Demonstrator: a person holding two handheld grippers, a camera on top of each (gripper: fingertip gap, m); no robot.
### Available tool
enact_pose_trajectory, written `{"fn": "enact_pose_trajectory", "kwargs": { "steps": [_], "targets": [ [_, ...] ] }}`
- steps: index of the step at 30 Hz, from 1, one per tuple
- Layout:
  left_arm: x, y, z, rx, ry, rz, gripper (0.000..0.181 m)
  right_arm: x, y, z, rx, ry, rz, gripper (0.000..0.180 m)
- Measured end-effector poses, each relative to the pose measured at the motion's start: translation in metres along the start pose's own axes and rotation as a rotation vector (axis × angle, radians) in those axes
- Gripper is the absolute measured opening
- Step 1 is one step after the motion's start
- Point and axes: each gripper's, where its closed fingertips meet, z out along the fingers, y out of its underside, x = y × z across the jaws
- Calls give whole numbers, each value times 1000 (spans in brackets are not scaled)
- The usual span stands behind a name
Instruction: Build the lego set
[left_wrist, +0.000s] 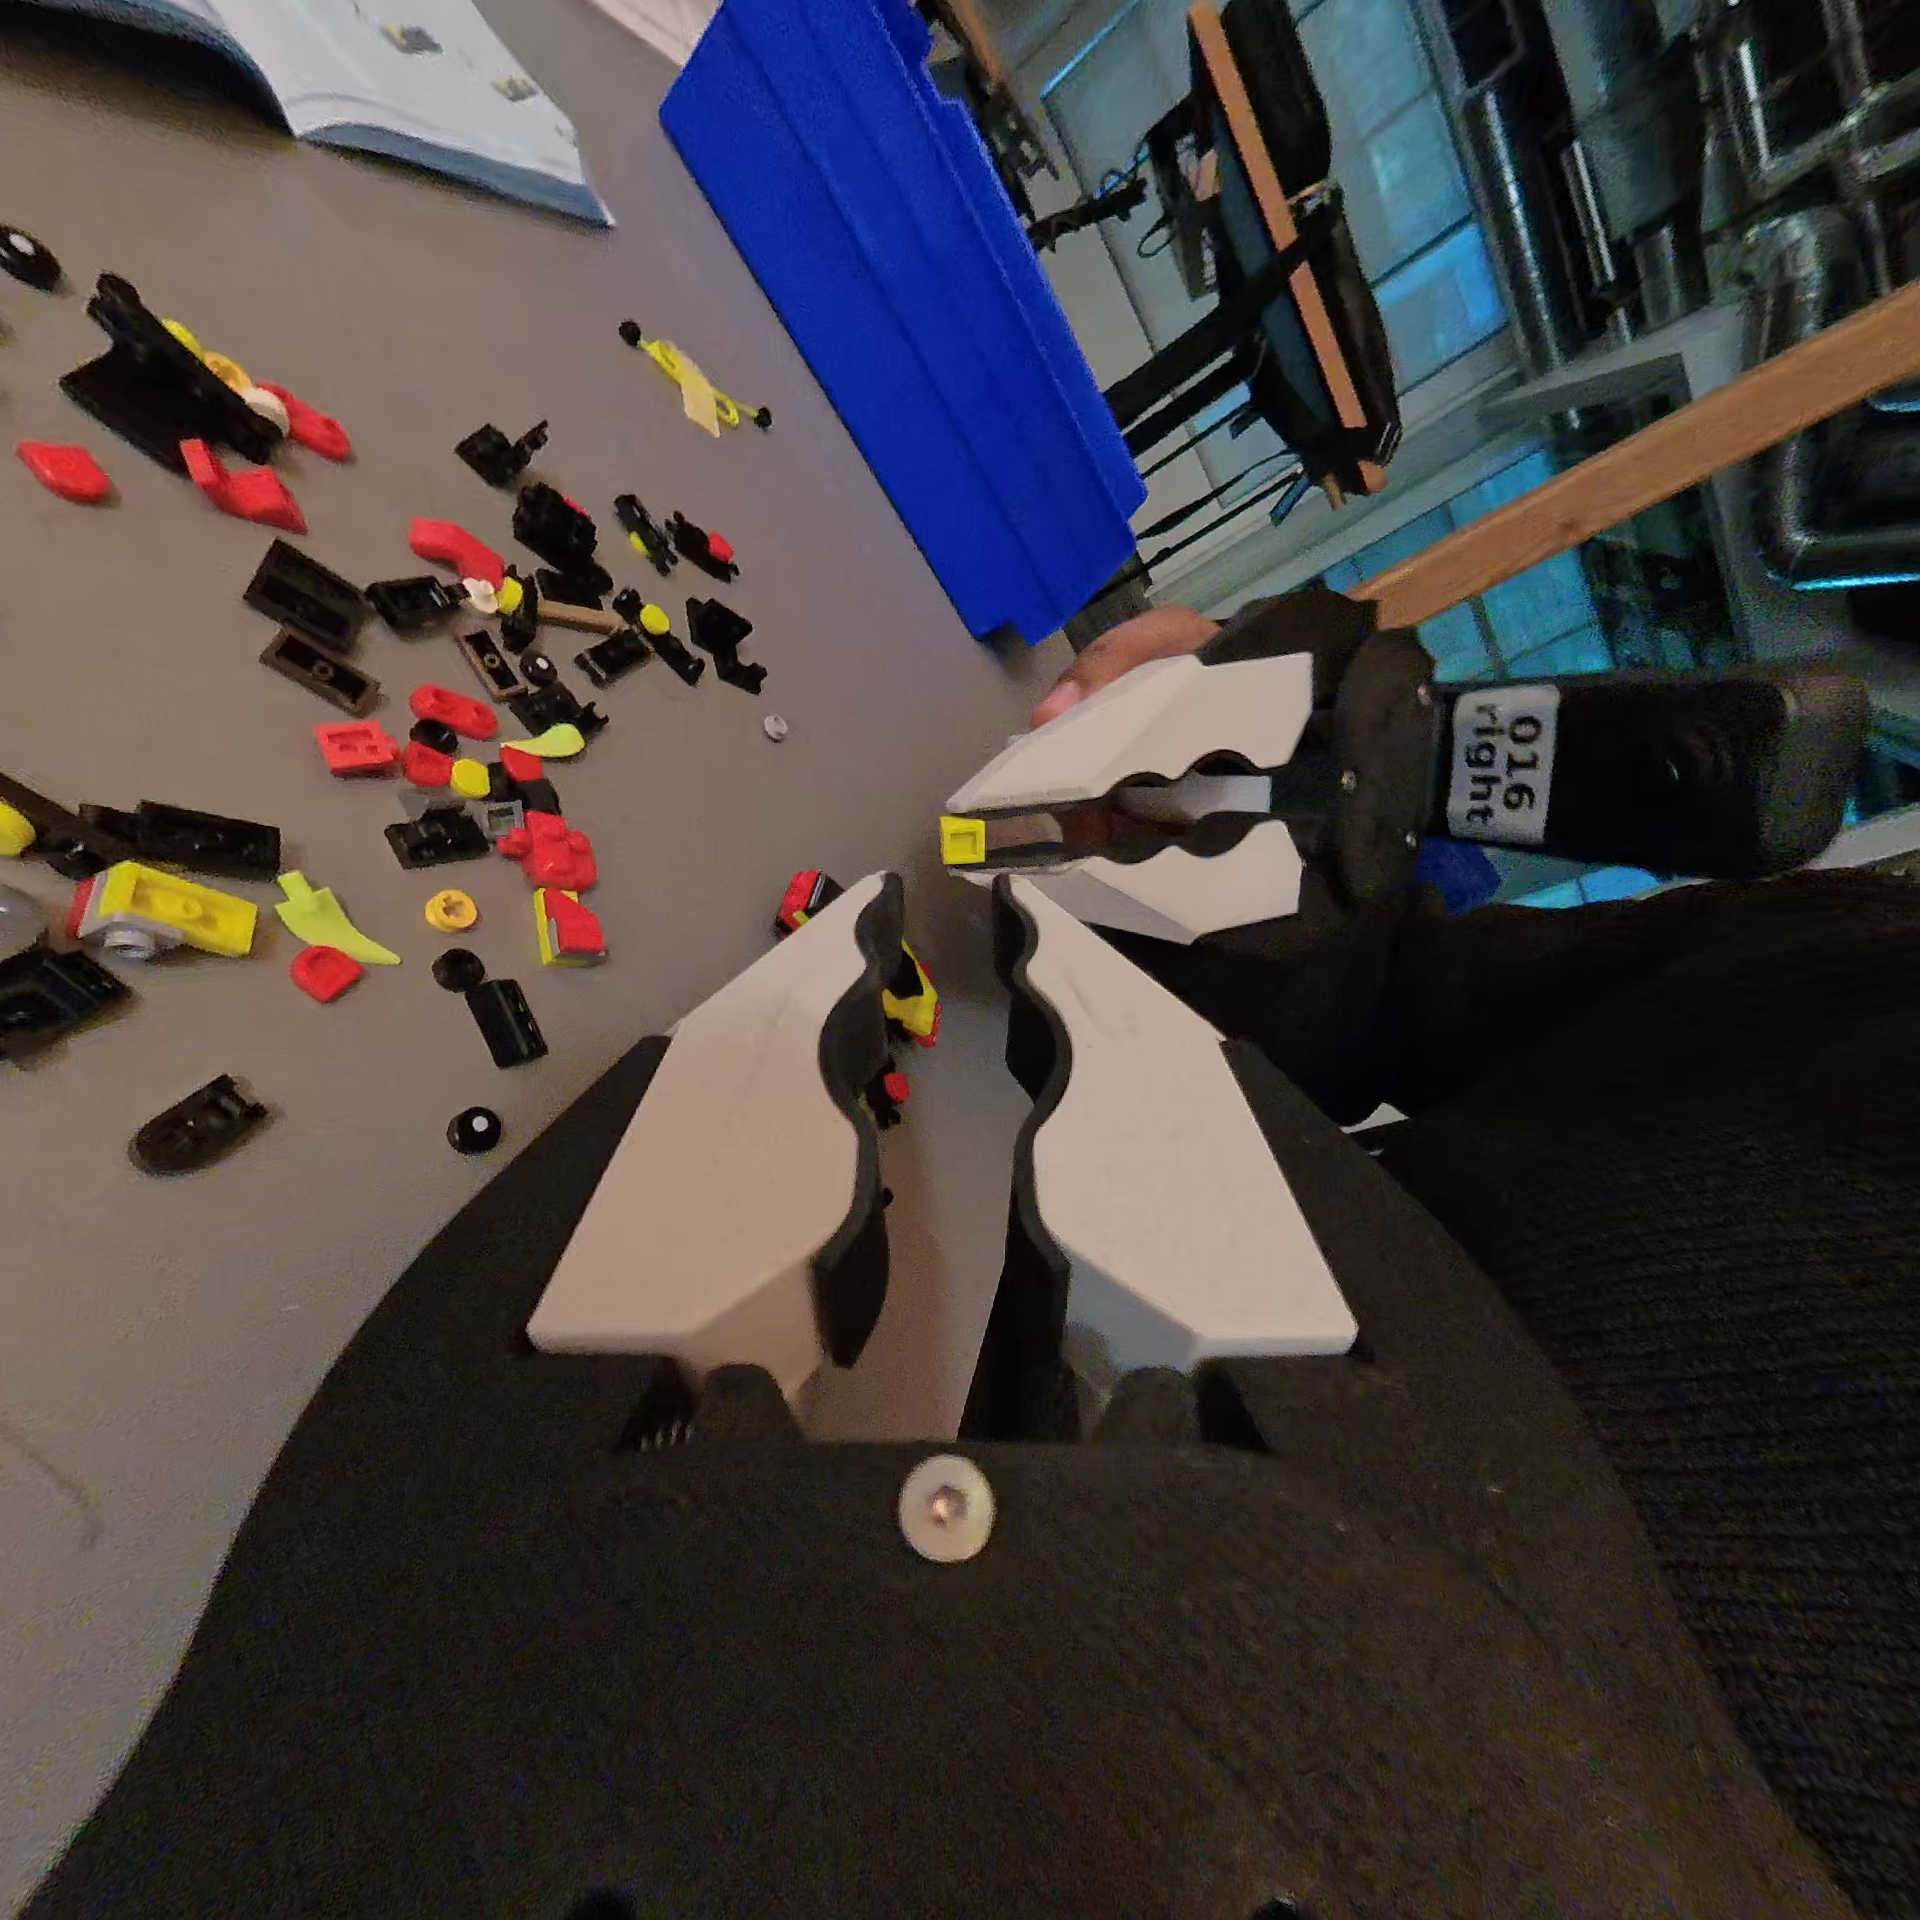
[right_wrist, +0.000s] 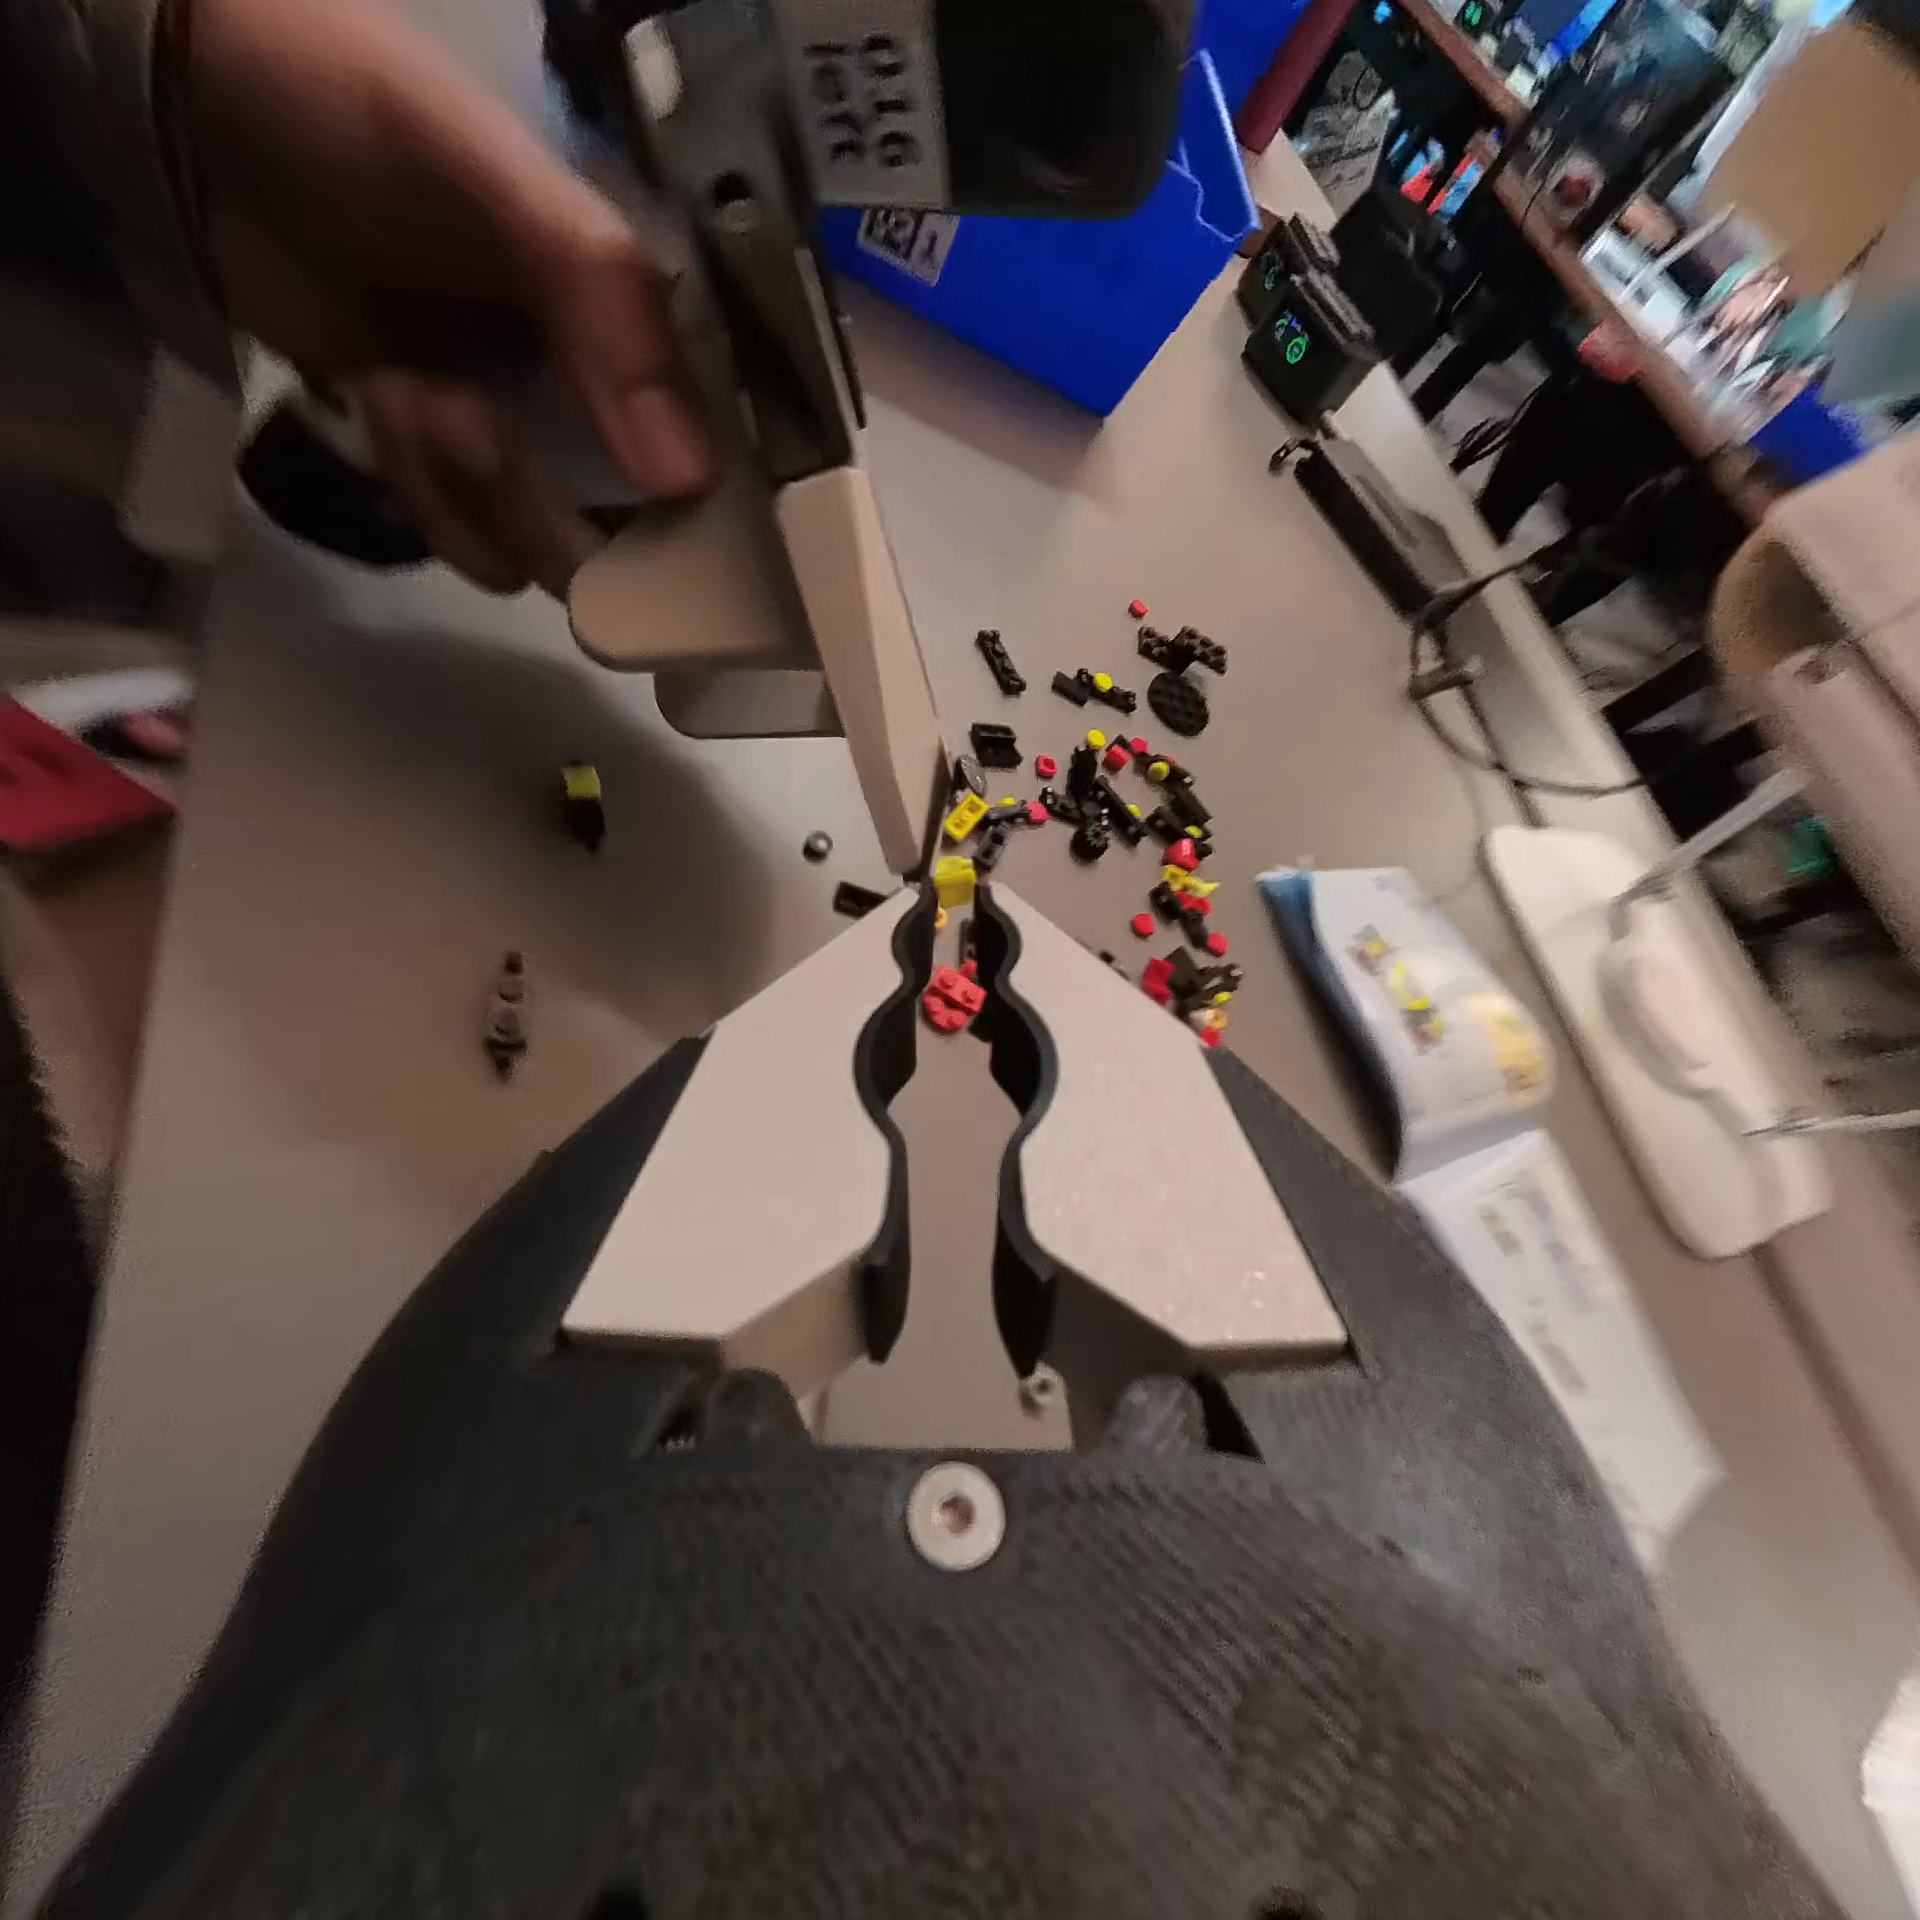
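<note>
The right tool (left_wrist: 961, 844), white-fingered with black wavy pads, comes in from the right of the left wrist view and pinches a small square yellow lego brick (left_wrist: 963, 840) at its fingertips, held above the grey counter (left_wrist: 675, 831). In the right wrist view the same brick (right_wrist: 954, 881) sits at the tips just above frame centre, touching or just beside the tip of the other tool's finger; blur hides which.

The left tool (left_wrist: 945, 894) stands with its fingers parted and nothing between them; its tips are just below and beside the yellow brick. A small red-and-yellow assembled lego piece (left_wrist: 912, 1000) lies on the counter behind the gap, partly hidden by the left finger.

Loose red, black and yellow lego pieces (left_wrist: 499, 727) are scattered across the counter in the left half of the frame. An open instruction booklet (left_wrist: 416, 83) lies at the upper left, and a blue plastic bin (left_wrist: 894, 301) stands at the top centre.
</note>
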Motion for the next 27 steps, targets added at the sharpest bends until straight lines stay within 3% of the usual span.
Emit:
{"fn": "enact_pose_trajectory", "kwargs": {
  "steps": [7, 14, 21, 24, 27],
  "targets": [
    [0, 3, 2, -19, -1, -2, 11, -7, 2, 3, -58, 71, -206, 0],
    [-6, -8, -10, 21, -48, 50, 7, -3, 3, 2, -36, 57, -118, 0],
    [-67, -55, -103, 174, -474, 214, 8, 11, 8, -1, 11, 32, 80, 0],
    [-81, -47, -127, 91, -612, 292, 9, 13, 9, -1, 21, 20, 123, 0],
    [-98, -20, -128, -100, -720, 393, 10, 12, 10, 1, 24, 5, 142, 0]
  ]
}}
